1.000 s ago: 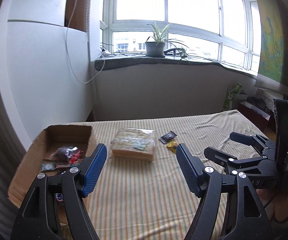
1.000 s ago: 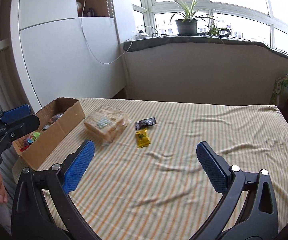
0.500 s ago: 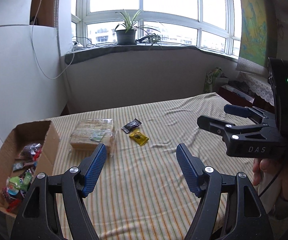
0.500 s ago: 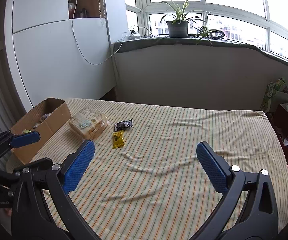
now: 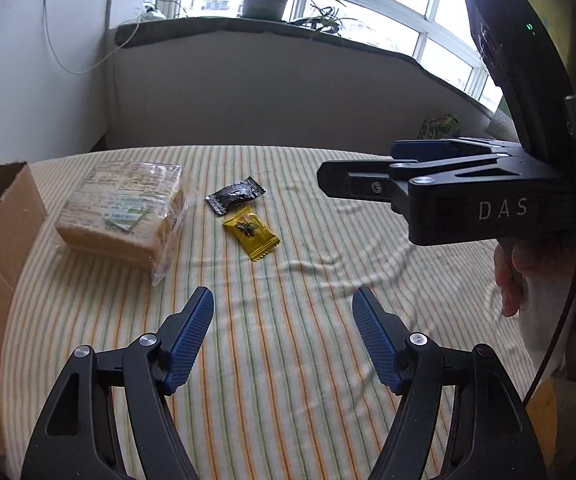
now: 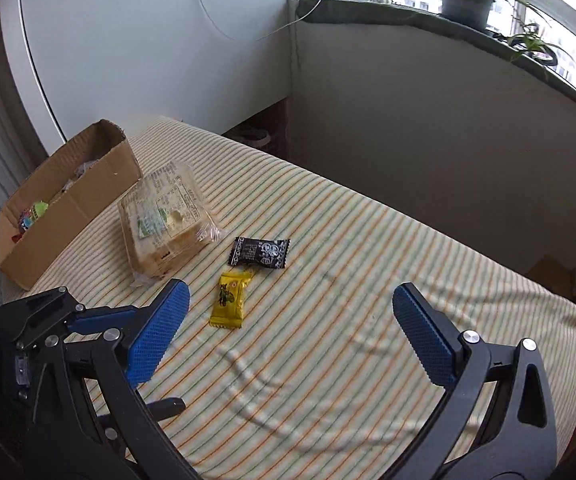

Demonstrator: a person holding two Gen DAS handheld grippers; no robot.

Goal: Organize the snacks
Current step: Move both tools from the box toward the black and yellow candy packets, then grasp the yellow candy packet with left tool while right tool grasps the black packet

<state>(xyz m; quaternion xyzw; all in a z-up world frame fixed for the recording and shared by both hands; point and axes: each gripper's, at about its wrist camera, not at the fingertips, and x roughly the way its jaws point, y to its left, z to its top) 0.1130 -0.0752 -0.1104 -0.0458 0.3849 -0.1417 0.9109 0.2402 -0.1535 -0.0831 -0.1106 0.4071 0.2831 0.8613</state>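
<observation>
Both grippers, left gripper point(image 5: 283, 312) and right gripper point(image 6: 288, 312), hover with jaws wide

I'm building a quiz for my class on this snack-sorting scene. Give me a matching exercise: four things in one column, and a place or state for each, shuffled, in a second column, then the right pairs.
Things
1. cardboard box
2. black candy wrapper
3. yellow candy packet
4. wrapped sliced bread

Places or states
A. lies right beside the box, in clear plastic
B. holds colourful snacks, at the table's edge
C. lies nearest the right gripper
D. lies just beyond the yellow packet

Pairs: 1-B, 2-D, 3-C, 4-A
</observation>
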